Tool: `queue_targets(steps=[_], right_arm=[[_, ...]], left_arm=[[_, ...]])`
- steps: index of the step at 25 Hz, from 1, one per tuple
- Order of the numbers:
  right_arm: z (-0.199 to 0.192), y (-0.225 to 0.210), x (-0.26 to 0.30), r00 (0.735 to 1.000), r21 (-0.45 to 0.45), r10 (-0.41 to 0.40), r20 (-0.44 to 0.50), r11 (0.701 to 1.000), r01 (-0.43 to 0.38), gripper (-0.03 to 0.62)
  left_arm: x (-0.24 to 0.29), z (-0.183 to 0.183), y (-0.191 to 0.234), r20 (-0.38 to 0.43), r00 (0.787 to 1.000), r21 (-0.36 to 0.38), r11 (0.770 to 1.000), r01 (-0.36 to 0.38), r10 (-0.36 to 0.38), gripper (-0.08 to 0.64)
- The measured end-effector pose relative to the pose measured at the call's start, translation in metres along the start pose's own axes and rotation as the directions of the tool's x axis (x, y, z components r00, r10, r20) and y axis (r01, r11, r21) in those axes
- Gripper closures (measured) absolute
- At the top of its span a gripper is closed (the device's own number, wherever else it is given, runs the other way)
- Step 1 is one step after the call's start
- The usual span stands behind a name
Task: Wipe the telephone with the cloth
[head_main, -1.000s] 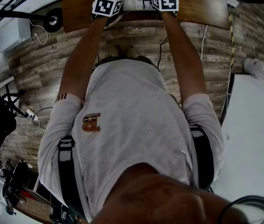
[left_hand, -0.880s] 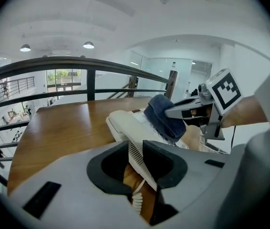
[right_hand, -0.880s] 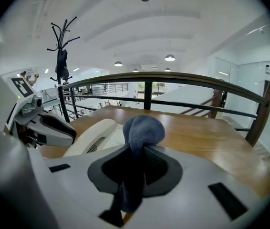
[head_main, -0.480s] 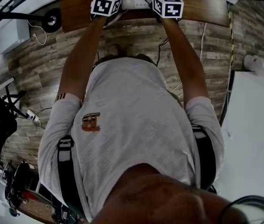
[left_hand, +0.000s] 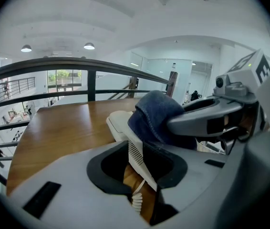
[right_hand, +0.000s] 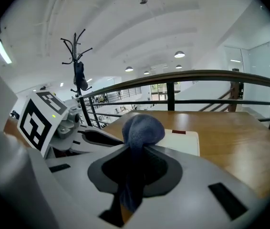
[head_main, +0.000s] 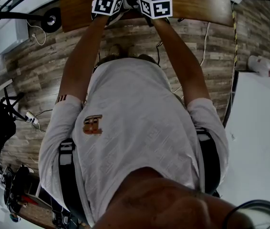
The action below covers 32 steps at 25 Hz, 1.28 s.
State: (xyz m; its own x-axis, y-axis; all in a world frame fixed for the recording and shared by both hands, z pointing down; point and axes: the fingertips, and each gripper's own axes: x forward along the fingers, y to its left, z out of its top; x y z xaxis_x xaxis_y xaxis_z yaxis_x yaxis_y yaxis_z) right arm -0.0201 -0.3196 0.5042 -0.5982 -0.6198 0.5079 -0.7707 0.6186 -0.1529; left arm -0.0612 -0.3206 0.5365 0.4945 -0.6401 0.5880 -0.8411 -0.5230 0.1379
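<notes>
A white telephone point(left_hand: 118, 124) lies on the wooden table point(head_main: 202, 4). Its near edge, with a coiled cord point(left_hand: 137, 199) hanging below, sits between the jaws of my left gripper point(left_hand: 140, 163), which is shut on it. My right gripper point(right_hand: 134, 173) is shut on a blue cloth point(right_hand: 142, 130). The cloth's bunched end rests on top of the telephone point(right_hand: 185, 142). In the left gripper view the cloth point(left_hand: 154, 113) covers the phone's right side, under the right gripper point(left_hand: 211, 120). From the head view the marker cubes of the left gripper point(head_main: 108, 4) and right gripper point(head_main: 156, 6) hide the phone.
A dark metal railing point(left_hand: 92, 68) runs behind the table's far edge. Cables point(head_main: 161, 46) trail on the plank floor beneath the table. A white surface point(head_main: 259, 128) stands at the person's right. A coat stand point(right_hand: 77, 66) rises far left in the right gripper view.
My right gripper has slid left across the telephone with the cloth, ending close beside the left gripper. The left gripper has stayed in place.
</notes>
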Motion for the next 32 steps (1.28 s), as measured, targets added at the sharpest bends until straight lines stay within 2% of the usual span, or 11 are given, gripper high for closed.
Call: queue_targets(steps=[7,13,17,23,28,32], right_arm=[[-0.021,-0.036,0.006,0.996,0.031,-0.081,-0.043,0.996,0.083,0.52],[-0.035,-0.079,-0.014,0.979,0.053,-0.194,-0.064,0.979,0.198,0.52],[-0.039,-0.099,-0.031,0.97,0.07,-0.234,-0.058,0.969,0.238,0.52],[-0.033,-0.081,-0.053,0.98,0.102,-0.2,0.008,0.975,0.198,0.52],[-0.021,-0.032,-0.055,0.991,0.156,-0.109,0.074,0.983,0.097,0.52],[-0.025,0.002,-0.042,0.995,0.198,-0.049,0.085,0.98,0.031,0.52]], left_arm=[[0.001,0.001,0.003,0.007,1.0,-0.005,1.0,-0.005,0.005,0.459],[-0.002,0.0,0.003,0.007,1.0,0.0,1.0,-0.005,0.005,0.459],[-0.002,0.0,0.004,0.007,1.0,0.001,1.0,-0.007,0.007,0.459],[-0.001,0.0,0.004,0.008,1.0,-0.002,1.0,-0.009,0.009,0.459],[0.0,0.001,0.004,0.008,1.0,-0.003,1.0,-0.007,0.007,0.459],[0.002,0.001,0.003,0.009,1.0,-0.005,1.0,-0.008,0.008,0.459]])
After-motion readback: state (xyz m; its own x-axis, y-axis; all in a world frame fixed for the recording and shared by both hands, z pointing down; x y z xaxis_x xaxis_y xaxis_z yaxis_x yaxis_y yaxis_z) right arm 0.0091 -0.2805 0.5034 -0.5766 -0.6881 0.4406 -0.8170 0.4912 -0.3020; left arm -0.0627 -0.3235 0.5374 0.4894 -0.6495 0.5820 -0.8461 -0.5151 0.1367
